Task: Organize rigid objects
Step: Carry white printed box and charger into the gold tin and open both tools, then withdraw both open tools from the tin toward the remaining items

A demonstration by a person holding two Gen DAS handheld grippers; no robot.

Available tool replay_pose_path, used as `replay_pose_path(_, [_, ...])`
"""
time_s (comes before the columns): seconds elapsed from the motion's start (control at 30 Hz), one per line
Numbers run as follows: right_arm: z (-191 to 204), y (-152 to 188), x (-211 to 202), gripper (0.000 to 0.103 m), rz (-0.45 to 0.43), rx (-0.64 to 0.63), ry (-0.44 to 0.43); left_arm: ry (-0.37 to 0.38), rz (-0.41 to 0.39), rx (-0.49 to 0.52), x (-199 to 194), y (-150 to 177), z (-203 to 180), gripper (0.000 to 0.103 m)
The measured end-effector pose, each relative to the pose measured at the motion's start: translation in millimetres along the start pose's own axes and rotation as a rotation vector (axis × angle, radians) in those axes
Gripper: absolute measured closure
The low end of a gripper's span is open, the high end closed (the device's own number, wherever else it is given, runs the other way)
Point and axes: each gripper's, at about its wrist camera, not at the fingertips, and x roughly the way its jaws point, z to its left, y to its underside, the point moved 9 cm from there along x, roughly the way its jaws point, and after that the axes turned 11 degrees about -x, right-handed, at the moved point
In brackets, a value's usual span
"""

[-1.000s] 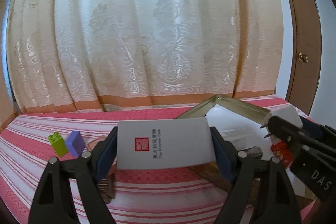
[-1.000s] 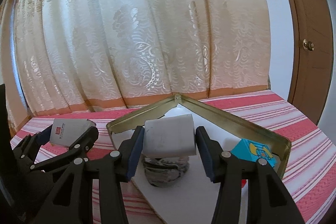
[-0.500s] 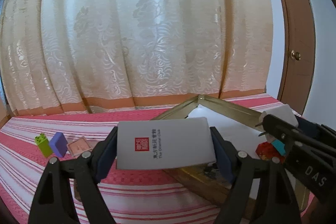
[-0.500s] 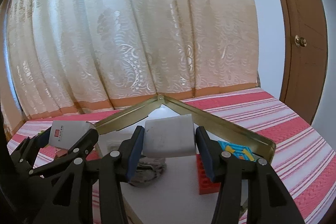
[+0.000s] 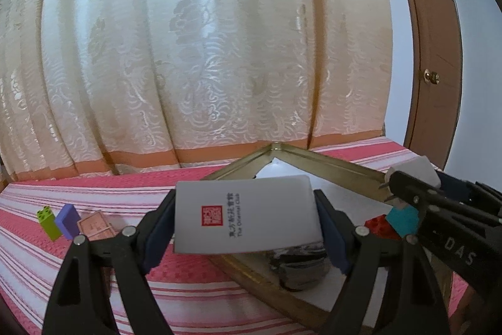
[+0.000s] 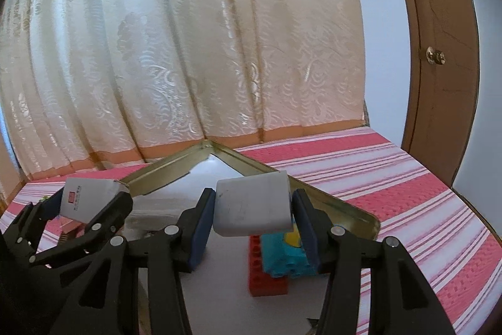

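My left gripper (image 5: 248, 225) is shut on a white card (image 5: 248, 217) with a red seal and holds it above the near left rim of a gold tin tray (image 5: 329, 165). My right gripper (image 6: 252, 217) is shut on a white block (image 6: 252, 208) and holds it over the tray (image 6: 313, 193). A red brick (image 6: 266, 272) and a teal block (image 6: 287, 256) lie on the tray floor under it. The left gripper and its card (image 6: 84, 197) also show in the right wrist view at the left.
On the pink striped cloth (image 5: 94, 272) at the left lie a green brick (image 5: 47, 218), a purple block (image 5: 67, 220) and a pink tile (image 5: 95, 225). A dark crumpled object (image 5: 298, 269) lies in the tray. A curtain (image 5: 204, 52) hangs behind; a wooden door (image 6: 439, 68) stands right.
Both grippers have risen and shifted with their objects still held. The red brick and teal block have come into fuller view under the right gripper.
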Motion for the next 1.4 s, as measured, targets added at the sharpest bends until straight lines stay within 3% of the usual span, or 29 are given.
replay_pose_path(0.37, [-20.5,9.9,15.9,0.050,0.067,-0.024,0.038,0.016,0.031,0.043,15.1,3.3,-26.9,0.021])
replay_pose_path(0.73, [-17.1,27.7,37.8,0.050,0.174,-0.015,-0.006,-0.025,0.206,0.003,47.7,21.6,-19.3,0.020])
replay_pose_path(0.93, [-13.1,28.3,39.4,0.050,0.173,-0.018,-0.028,-0.035,0.242,0.002,53.7,27.3,-17.8,0.020])
replay_pose_path(1.0, [-13.8,29.5,40.7,0.049,0.174,-0.002,-0.047,-0.039,0.267,-0.002,57.8,30.0,-15.8,0.014])
replay_pose_path(1.23, [-23.7,27.7,35.9,0.033,0.144,0.101,-0.088,-0.039,0.226,-0.052,51.9,24.2,-7.0,0.001])
replay_pose_path(1.33, [-30.6,22.8,29.9,0.018,0.104,0.152,-0.099,-0.014,0.199,-0.063,45.2,20.9,-7.1,0.000])
replay_pose_path(1.4, [-35.7,18.9,24.3,0.015,0.069,0.181,-0.090,0.000,0.183,-0.048,40.6,19.1,-11.1,0.000])
